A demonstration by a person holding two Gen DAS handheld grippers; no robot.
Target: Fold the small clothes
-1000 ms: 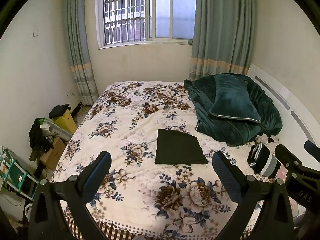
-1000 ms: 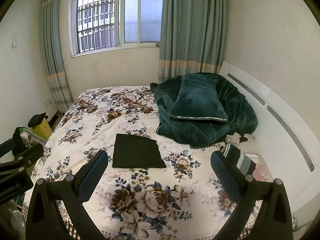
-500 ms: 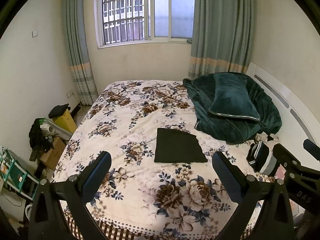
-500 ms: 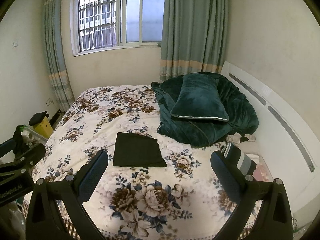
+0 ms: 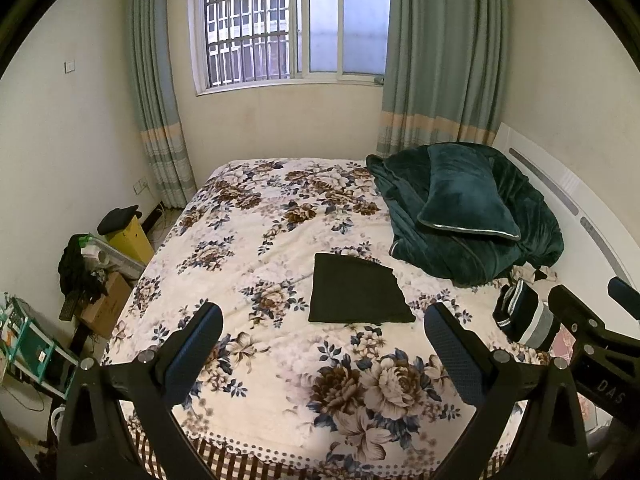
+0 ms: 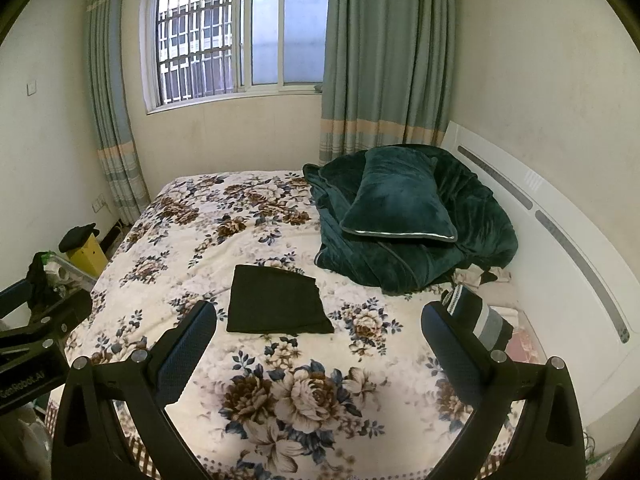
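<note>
left wrist: bed [image 5: 280, 360] foot, facing window [image 5: 296, 24] | right wrist: same, rightward | shared: bed

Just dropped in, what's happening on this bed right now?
Nothing is being held. The left hand-held gripper and right hand-held gripper are both open, above the near end of the floral bedspread. A dark cloth lies folded flat mid-bed. A striped garment sits bundled near the headboard, unfolded.

We see soft daylight entering through the barred, white-framed window [image 5: 296, 28], glass mildly overexposed. The floral-patterned bedspread [image 6: 248, 240] is evenly lit, shadows faint. Both fisheye views bend straight walls and darken to black corners; focus stays sharp throughout.
</note>
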